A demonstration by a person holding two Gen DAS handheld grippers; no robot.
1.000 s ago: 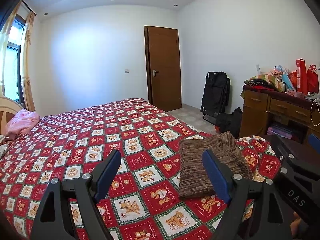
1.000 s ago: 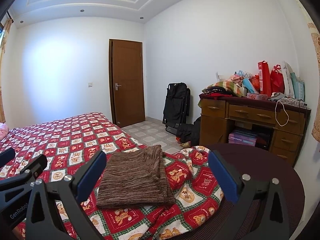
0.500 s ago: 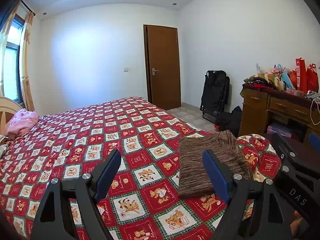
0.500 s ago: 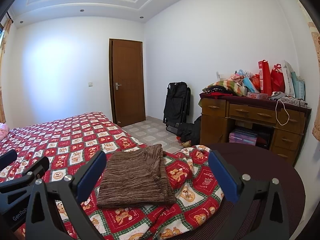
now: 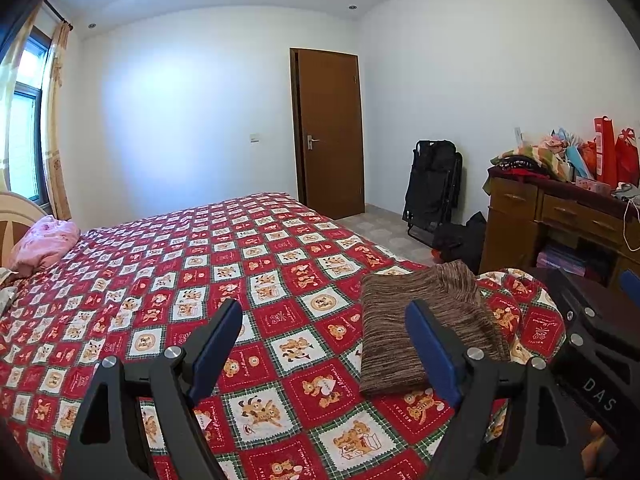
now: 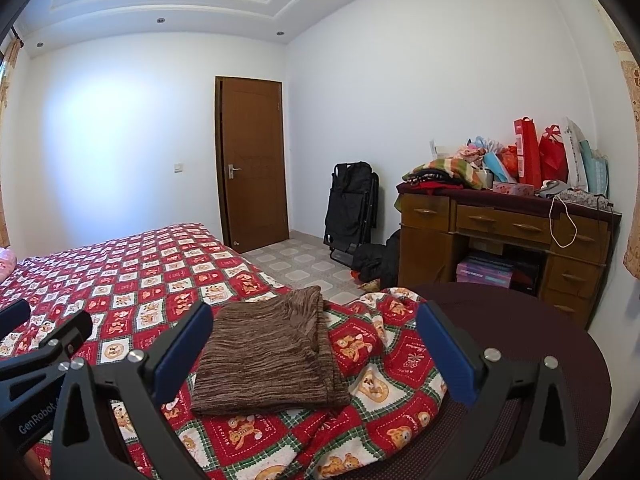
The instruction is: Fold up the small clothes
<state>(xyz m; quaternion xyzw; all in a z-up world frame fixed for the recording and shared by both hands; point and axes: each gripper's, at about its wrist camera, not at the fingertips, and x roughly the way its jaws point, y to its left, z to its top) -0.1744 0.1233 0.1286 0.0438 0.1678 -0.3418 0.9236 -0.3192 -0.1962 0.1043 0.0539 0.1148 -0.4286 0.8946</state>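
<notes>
Our left gripper [image 5: 324,352] and right gripper [image 6: 316,354] both hang with jaws spread, holding nothing. Just beyond them the brown knit garment [image 6: 268,352] lies folded on the bedspread [image 5: 168,280]; soft, light, floppy, so we'd pinch its near corners.

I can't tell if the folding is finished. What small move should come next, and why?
Probably draw both tools back from the bed. The brown garment already lies as a neat folded rectangle on the red bedspread. The left tool and right tool both stand open and empty above it, touching nothing, and no other unfolded piece lies close.
</notes>
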